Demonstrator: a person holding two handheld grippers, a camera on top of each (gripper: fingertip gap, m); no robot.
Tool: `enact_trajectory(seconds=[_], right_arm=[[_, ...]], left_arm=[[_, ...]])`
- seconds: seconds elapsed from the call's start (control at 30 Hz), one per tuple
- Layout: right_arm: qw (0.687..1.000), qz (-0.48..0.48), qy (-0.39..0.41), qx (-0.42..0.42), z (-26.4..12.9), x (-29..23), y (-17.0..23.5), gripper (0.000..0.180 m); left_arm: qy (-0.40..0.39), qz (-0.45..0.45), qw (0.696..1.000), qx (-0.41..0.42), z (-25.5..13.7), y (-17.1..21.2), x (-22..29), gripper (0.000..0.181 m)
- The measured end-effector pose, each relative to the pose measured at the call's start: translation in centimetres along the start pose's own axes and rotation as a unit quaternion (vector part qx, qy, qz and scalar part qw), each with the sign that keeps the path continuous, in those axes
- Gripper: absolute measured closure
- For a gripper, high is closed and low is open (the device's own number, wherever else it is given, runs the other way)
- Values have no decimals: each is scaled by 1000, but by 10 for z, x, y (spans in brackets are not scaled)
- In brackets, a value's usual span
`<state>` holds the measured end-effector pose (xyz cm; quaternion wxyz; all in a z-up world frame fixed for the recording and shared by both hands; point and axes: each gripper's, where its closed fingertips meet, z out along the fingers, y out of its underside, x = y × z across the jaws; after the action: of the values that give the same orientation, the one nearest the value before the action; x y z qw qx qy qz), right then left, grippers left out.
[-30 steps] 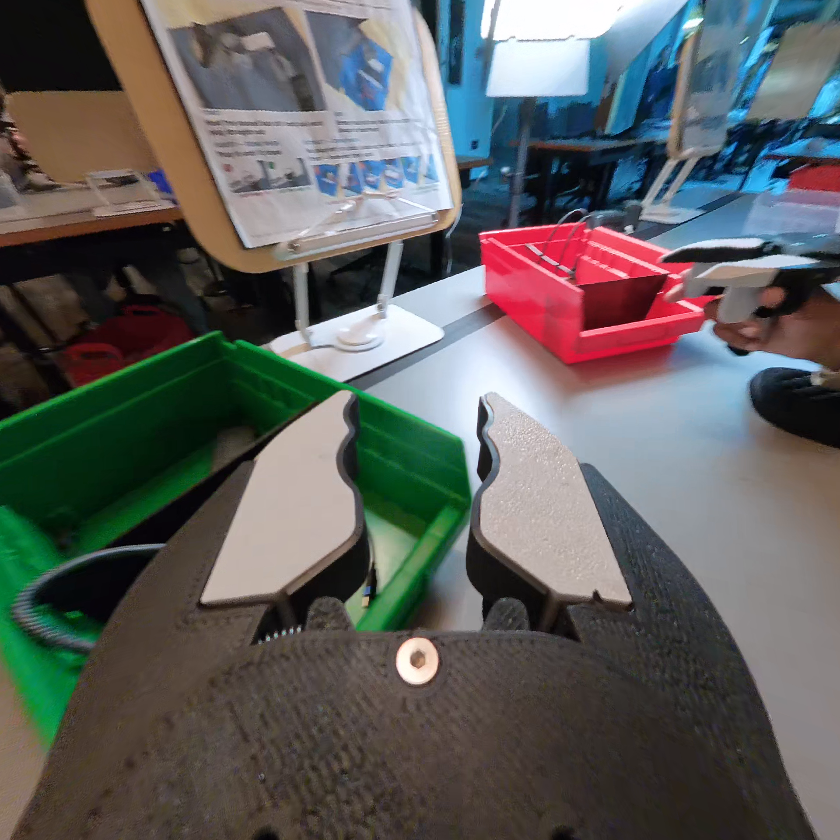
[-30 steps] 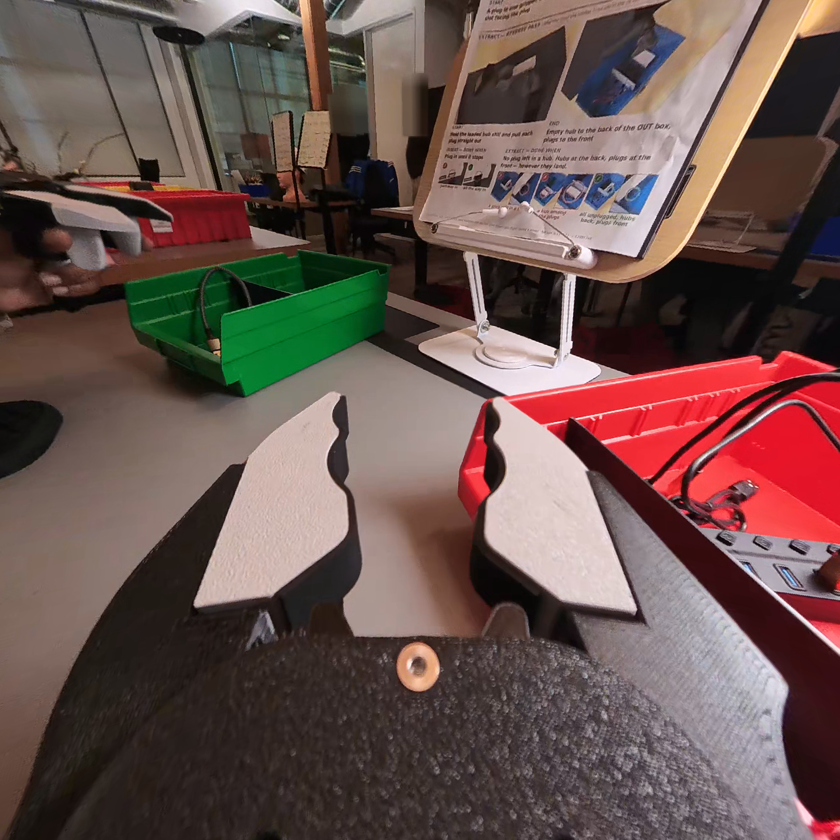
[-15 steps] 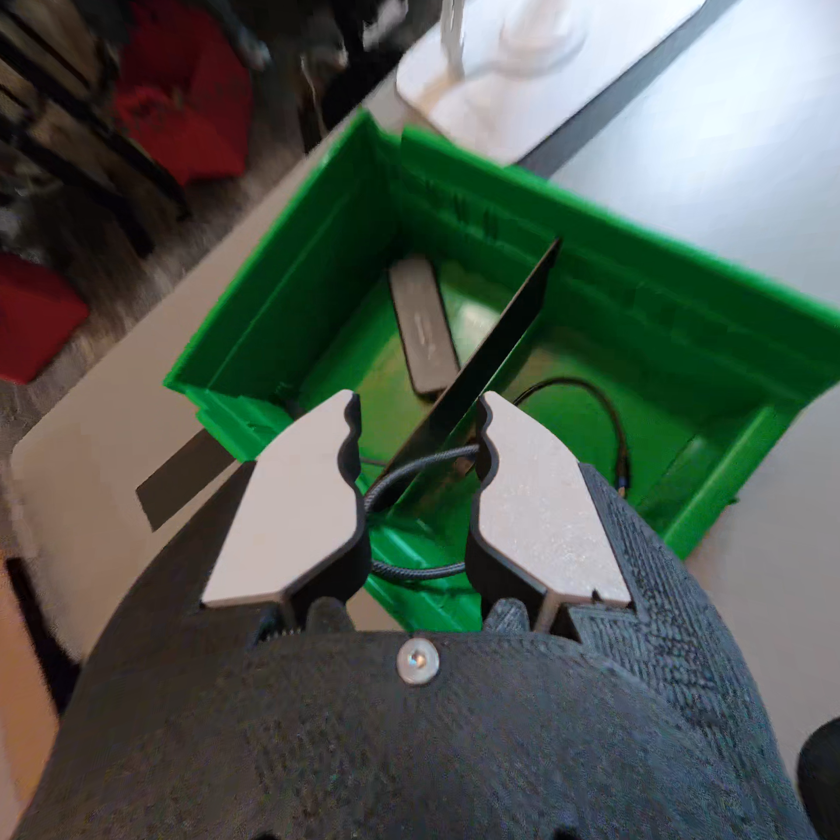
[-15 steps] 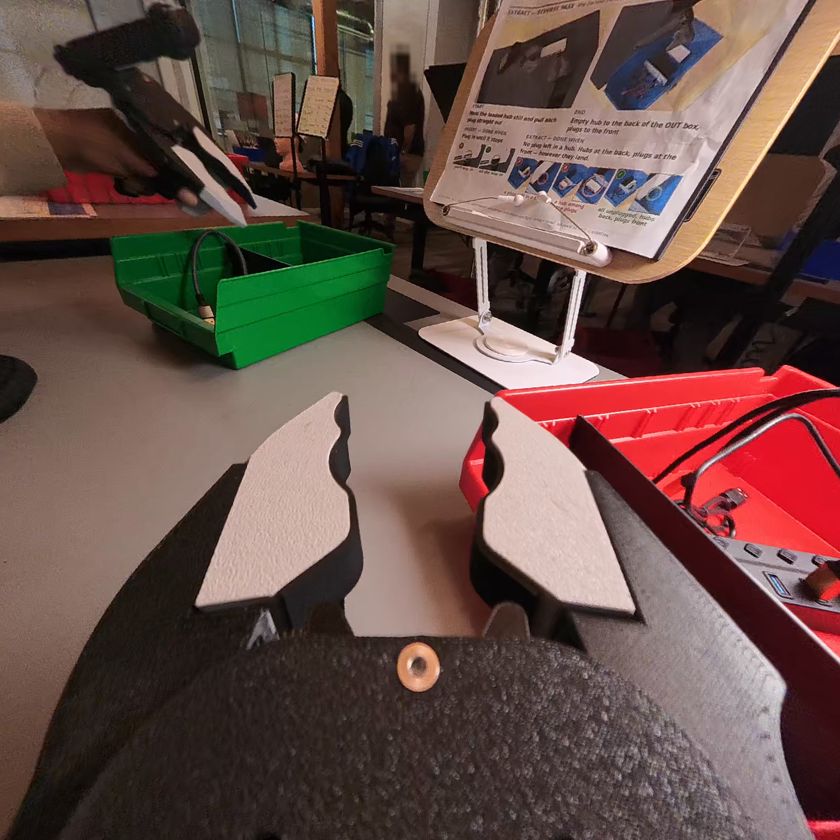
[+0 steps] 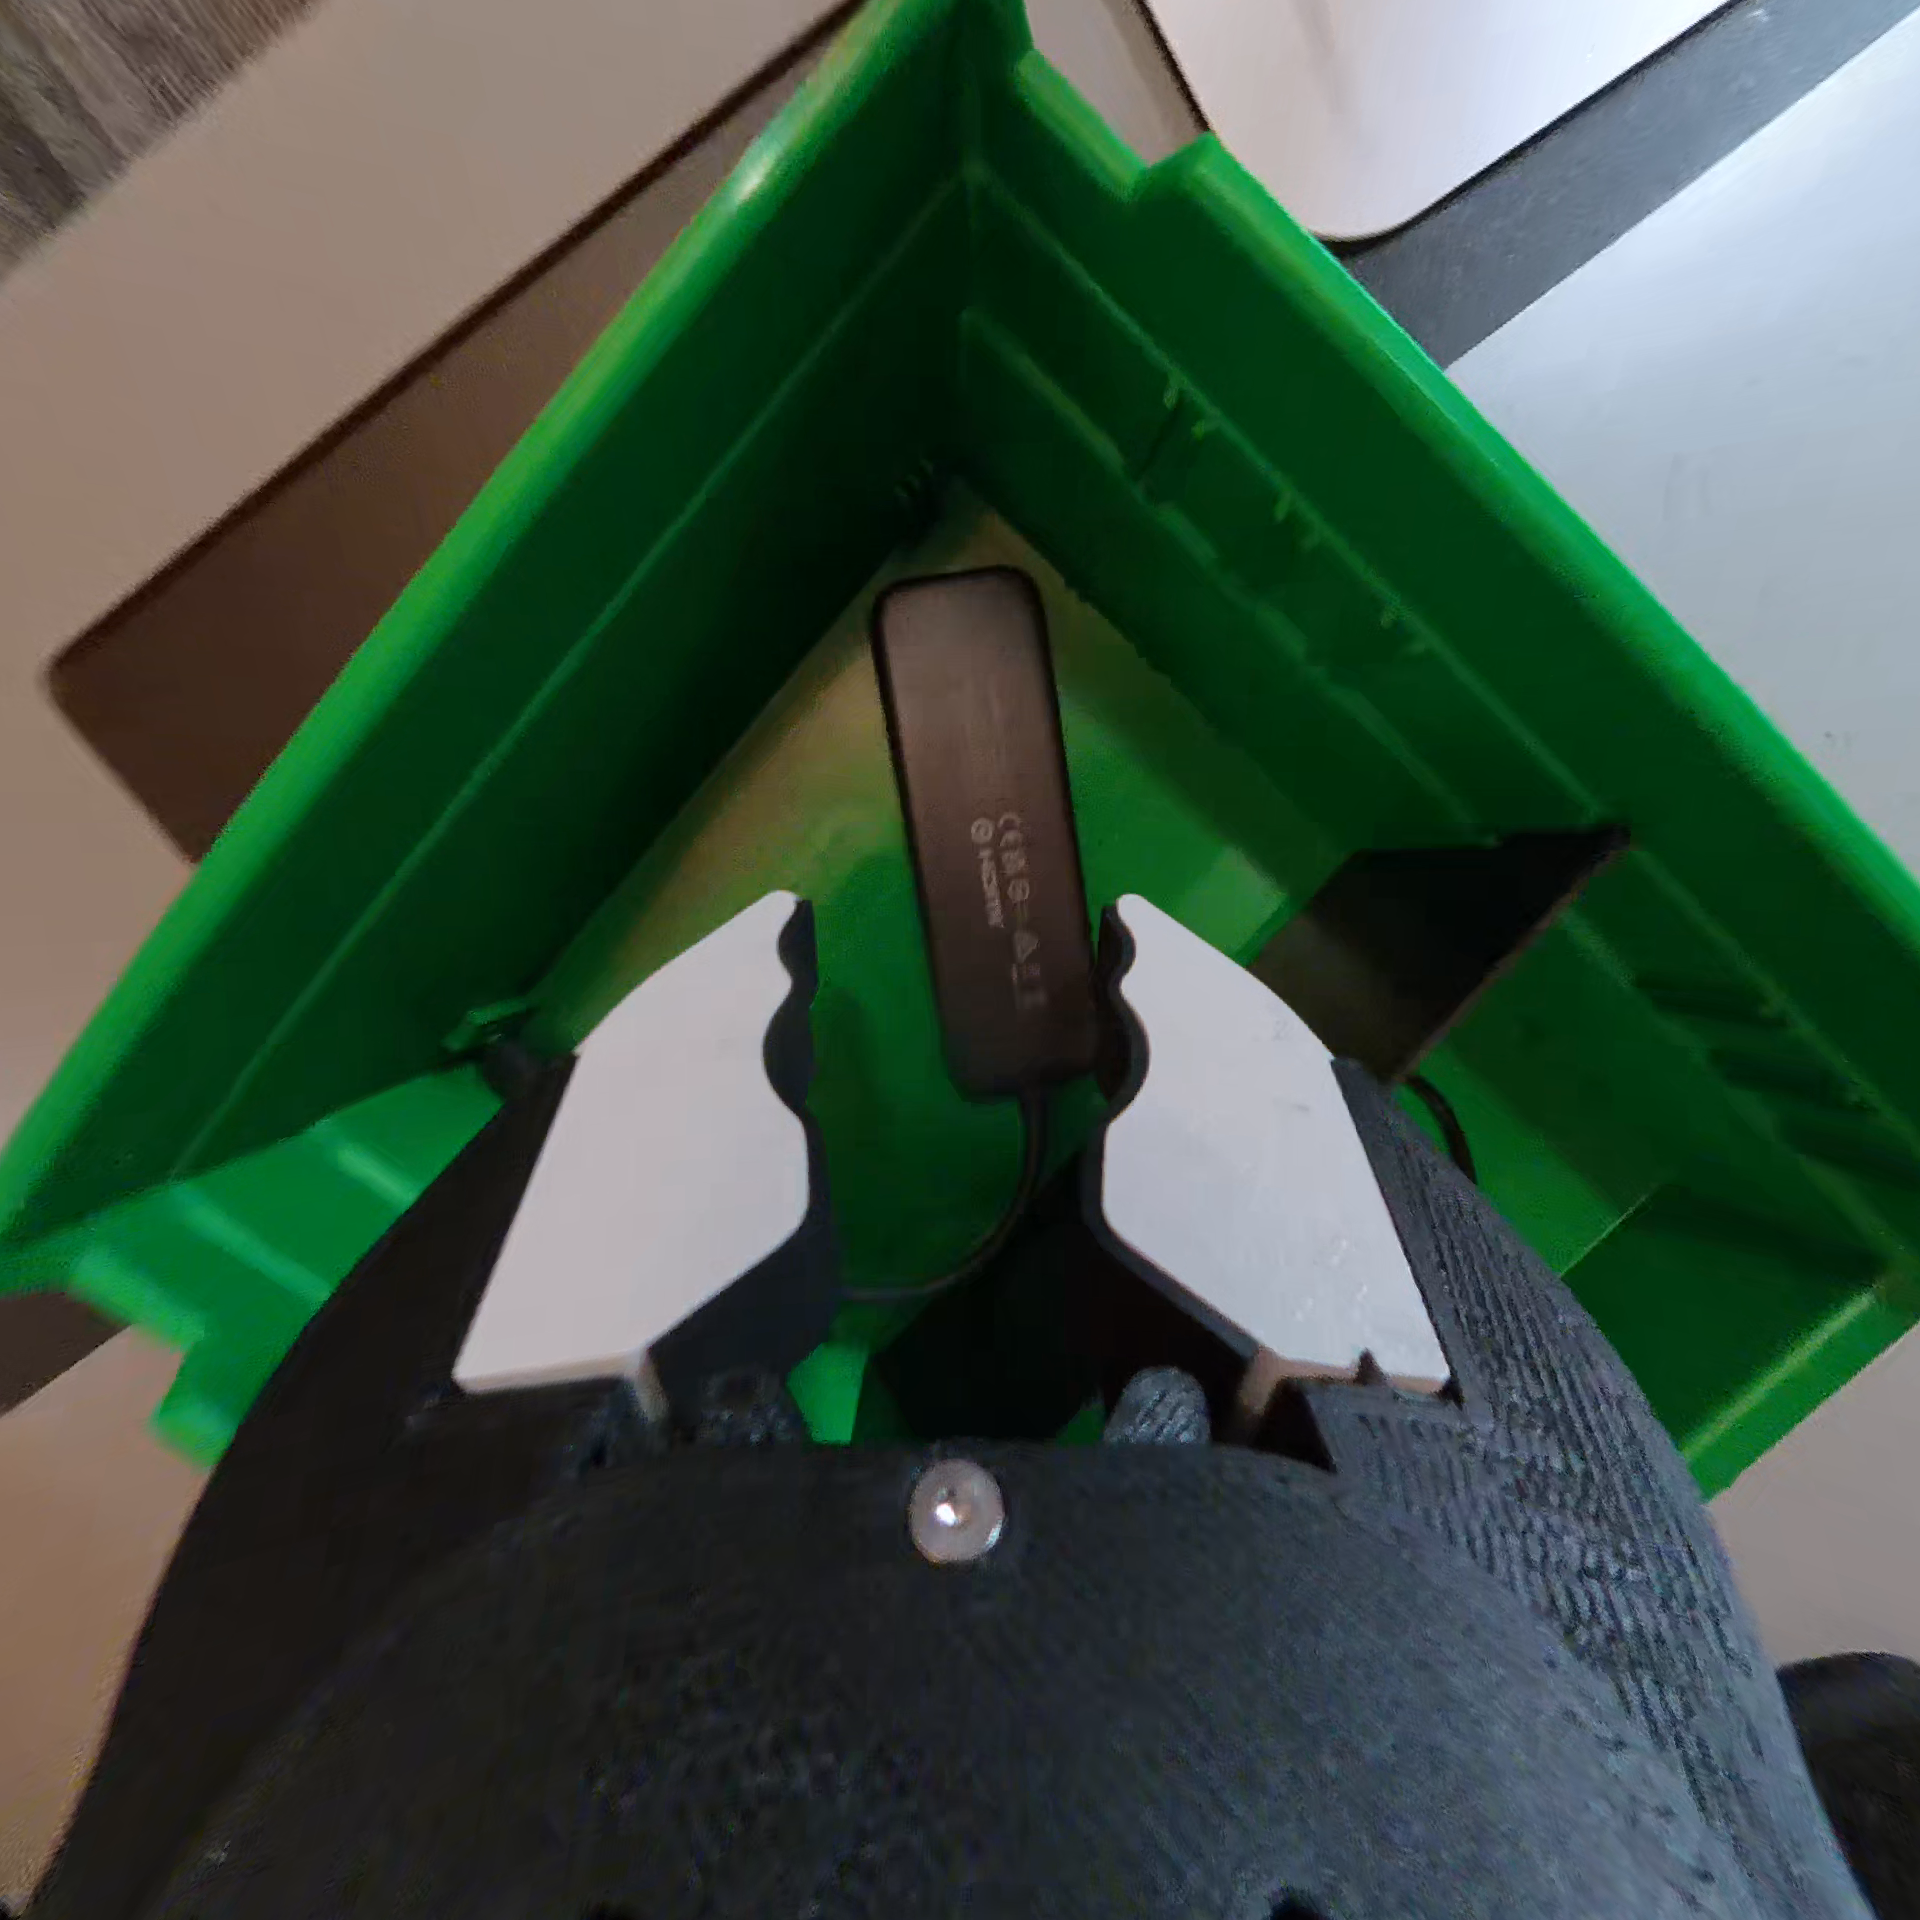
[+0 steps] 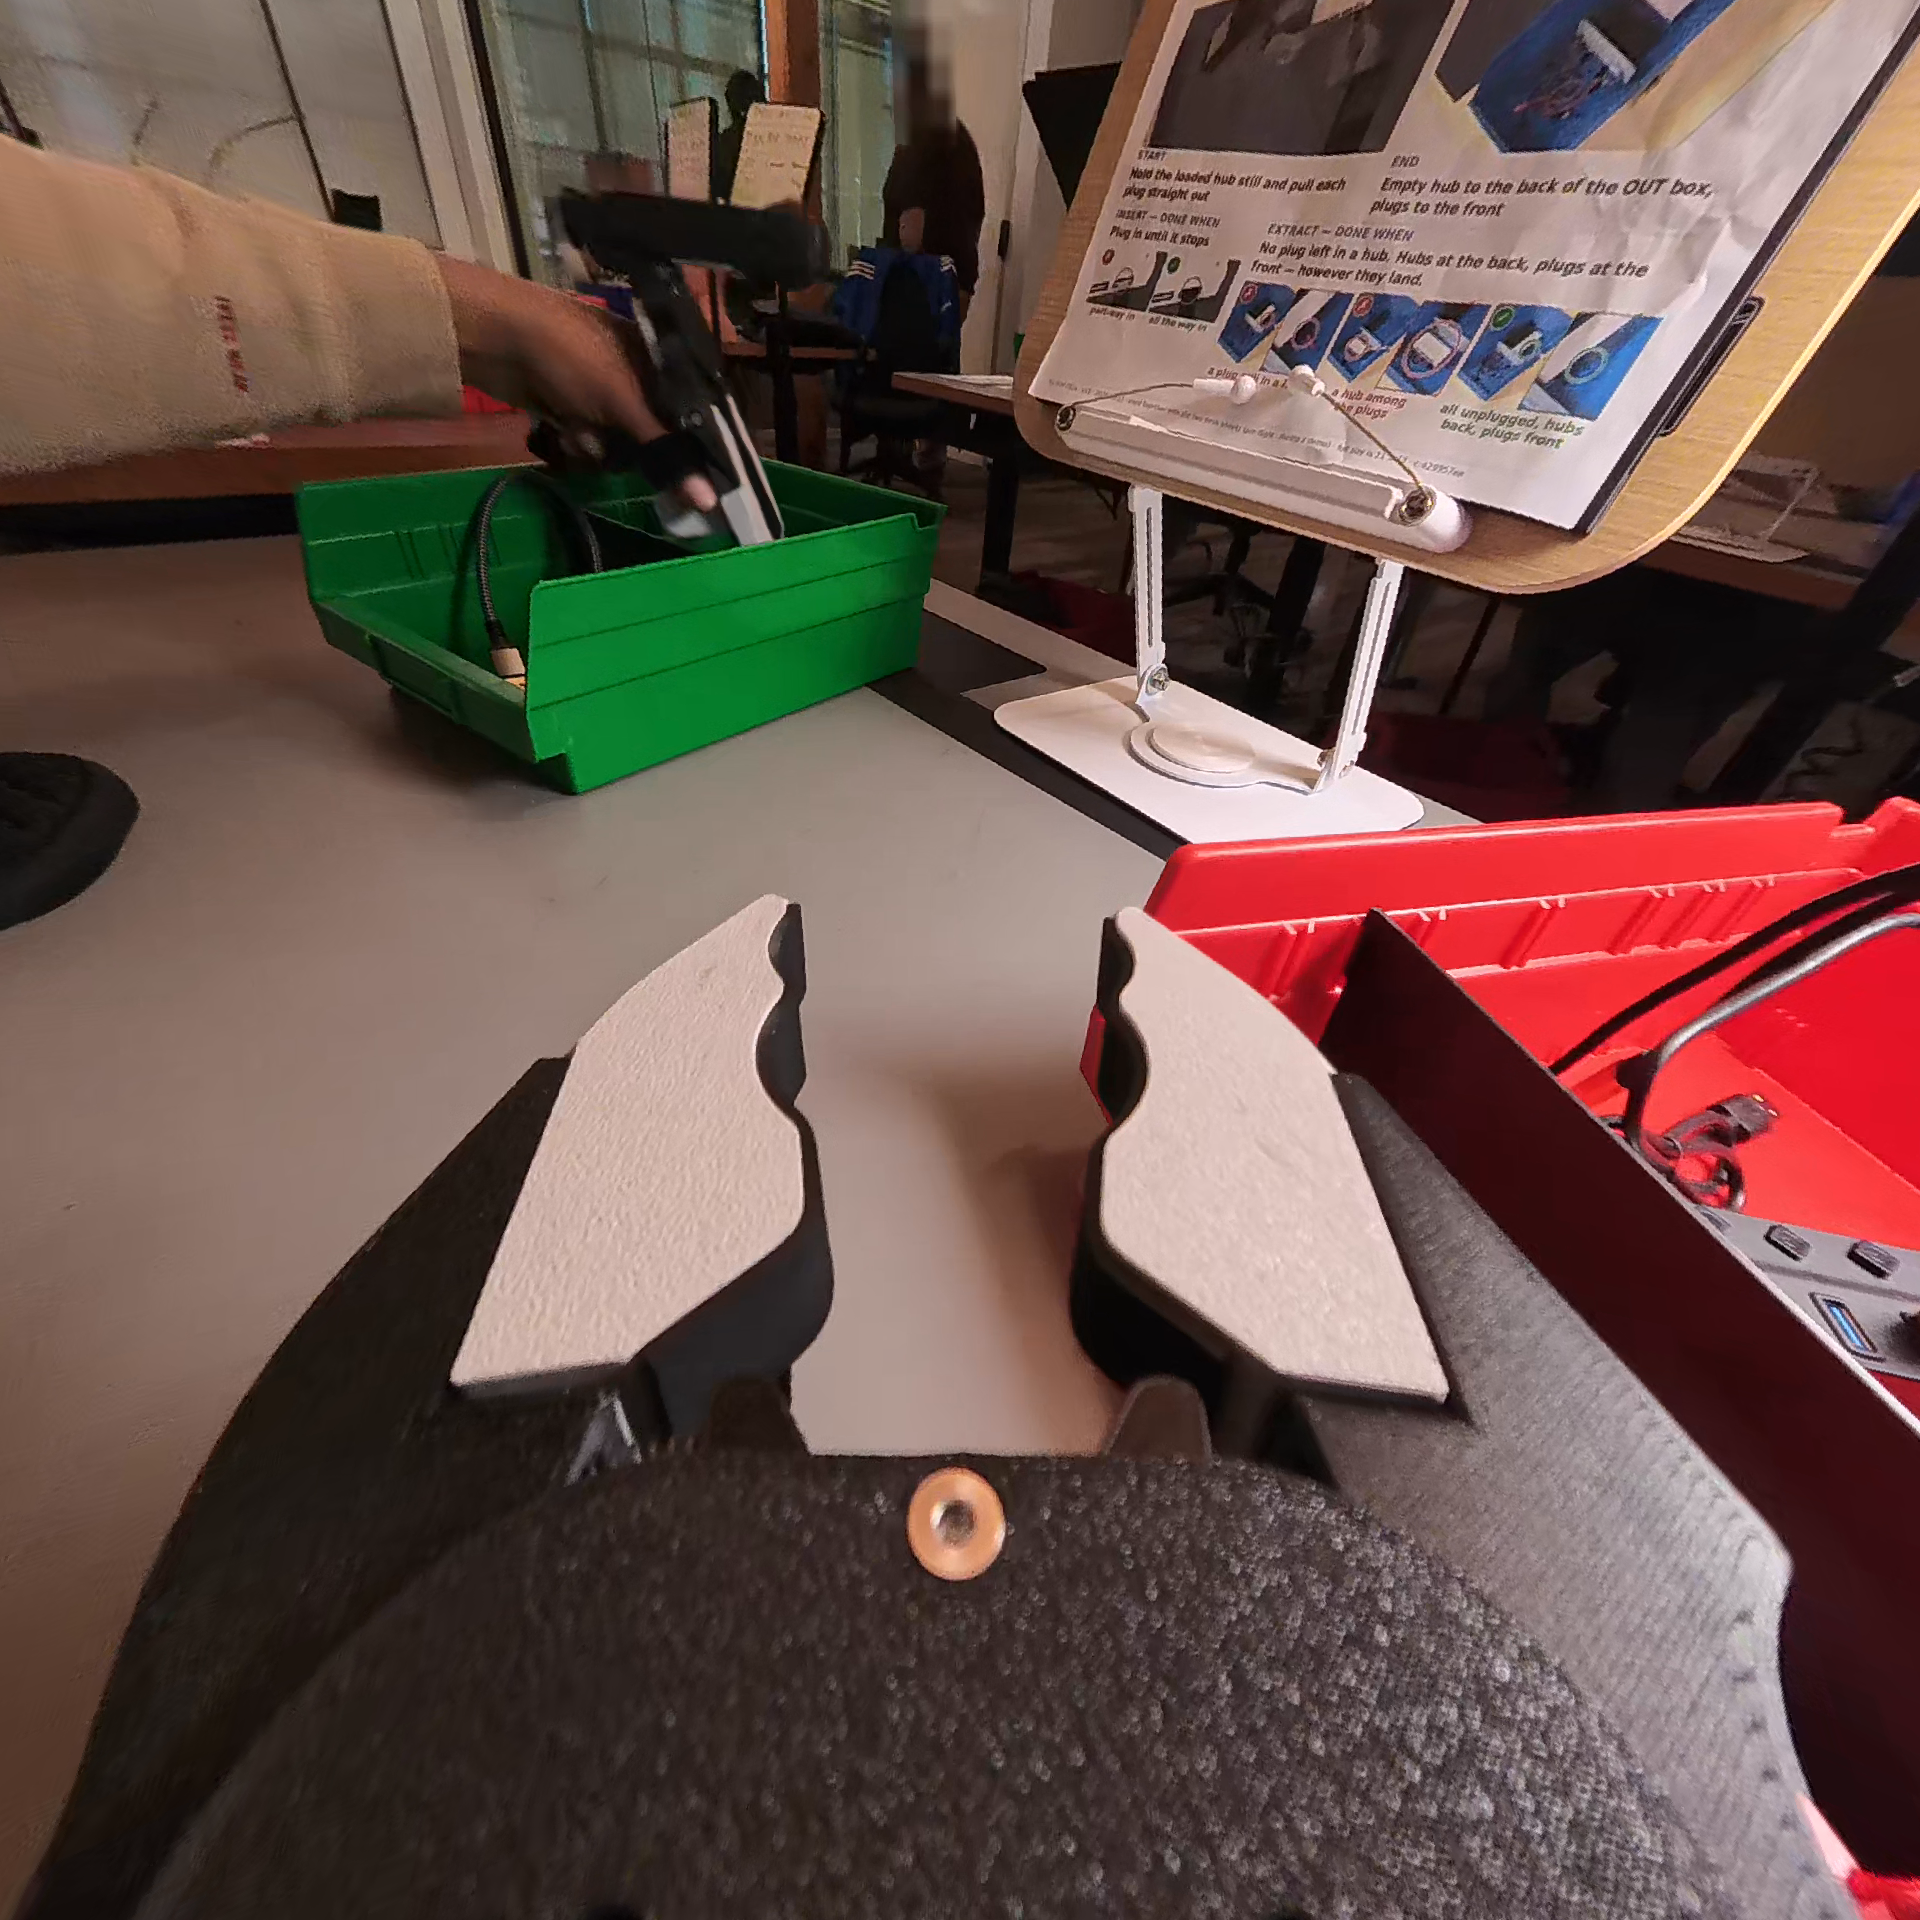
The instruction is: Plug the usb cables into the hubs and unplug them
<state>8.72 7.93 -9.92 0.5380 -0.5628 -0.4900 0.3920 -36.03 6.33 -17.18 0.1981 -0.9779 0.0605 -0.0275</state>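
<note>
- left wrist view: my left tongs (image 5: 951, 997) are spread wide and grasping nothing, pointed down into the back compartment of the green plastic bin (image 5: 582, 717). the slim dark grey usb hub (image 5: 982, 821) lies flat on the bin floor, its near end between my fingertips and touching or almost touching the right one; its thin black lead (image 5: 1023, 1174) curls back under the tongs. a black divider plate (image 5: 1444, 935) stands to the right.
- to grip well, i'd centre the hub's near end between the pads, clamp across its narrow sides, and keep the lead out of the pinch.
- right wrist view: my right tongs (image 6: 951, 1039) hang released and empty over the grey tabletop (image 6: 312, 987), just beside the red plastic bin (image 6: 1507, 904), which holds a second, multi-port hub (image 6: 1829, 1288) and loose cables. a braided cable (image 6: 488, 582) arches in the green bin's front compartment.
</note>
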Motion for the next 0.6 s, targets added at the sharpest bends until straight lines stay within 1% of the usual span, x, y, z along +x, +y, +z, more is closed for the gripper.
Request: enact_trajectory(seconds=[0.1,0.2,0.23,0.27,0.33,0.5,0.6], right_arm=[[1000,6,-5,2,-1,0,0,126],[1000,10,-10,3,-2,-1,0,126],[1000,11,-12,2,-1,-2,0,126],[1000,11,-14,1,-1,-2,1,126],[1000,12,-19,-1,0,-4,1,126],[1000,4,-24,-6,1,-9,3,126],[1000,-2,-23,-6,1,-10,2,127]], left_arm=[[23,-21,999,-29,26,-5,5,127],[63,-49,993,-83,48,1,15,121],[57,-46,992,-104,52,5,13,121],[45,-38,993,-106,55,4,11,127],[28,-27,993,-109,57,2,7,136],[14,-20,992,-123,56,4,7,136],[-4,-7,995,-99,40,-4,6,136]])
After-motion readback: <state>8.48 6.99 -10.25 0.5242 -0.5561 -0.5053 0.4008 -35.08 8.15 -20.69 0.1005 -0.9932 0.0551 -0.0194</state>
